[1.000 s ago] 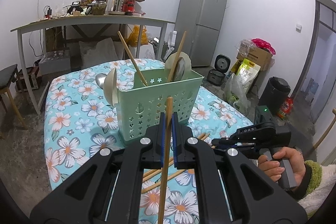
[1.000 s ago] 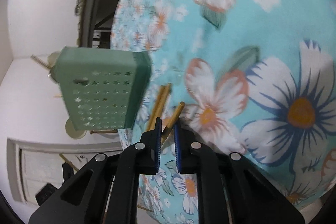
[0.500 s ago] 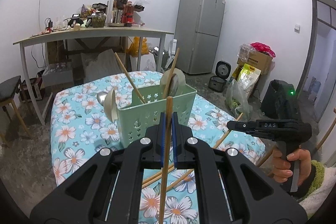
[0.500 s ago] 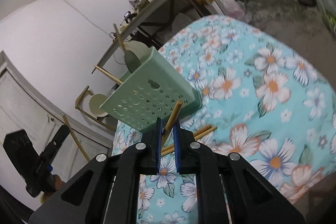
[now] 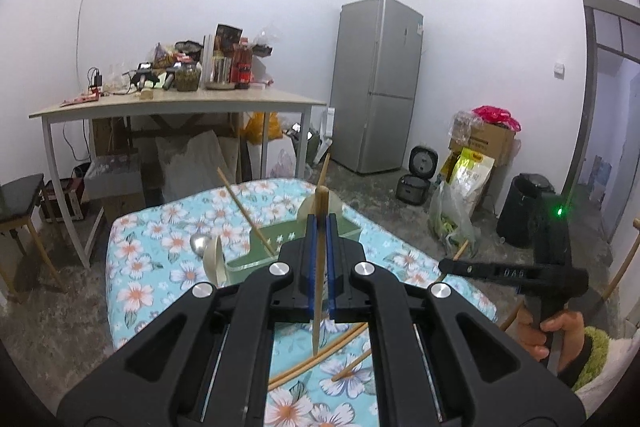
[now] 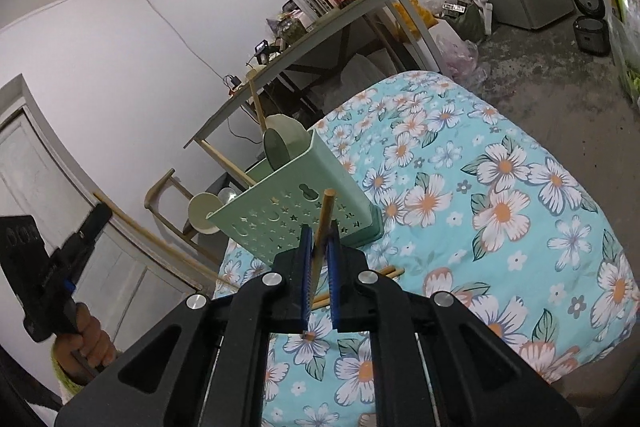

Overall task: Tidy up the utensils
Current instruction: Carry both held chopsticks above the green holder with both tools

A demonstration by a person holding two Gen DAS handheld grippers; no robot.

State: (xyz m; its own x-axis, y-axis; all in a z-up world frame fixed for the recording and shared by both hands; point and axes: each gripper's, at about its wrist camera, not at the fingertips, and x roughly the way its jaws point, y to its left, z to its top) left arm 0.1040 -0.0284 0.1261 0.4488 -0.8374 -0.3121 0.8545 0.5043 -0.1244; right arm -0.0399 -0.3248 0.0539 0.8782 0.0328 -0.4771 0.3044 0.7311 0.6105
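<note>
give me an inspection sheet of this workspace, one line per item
surface: floral tablecloth over the table, a few loose chopsticks lying on it
job's things: green utensil basket holds chopsticks and ladles; pale spoons hang outside it
clutter: nothing seen on the cloth besides utensils
grippers: left tongs shut on a chopstick; right tongs shut on another chopstick, both lifted off the cloth
cables: wires and a charger on the side table
surroundings: fridge, rice cooker, bags, boxes, black bin, chair
</note>
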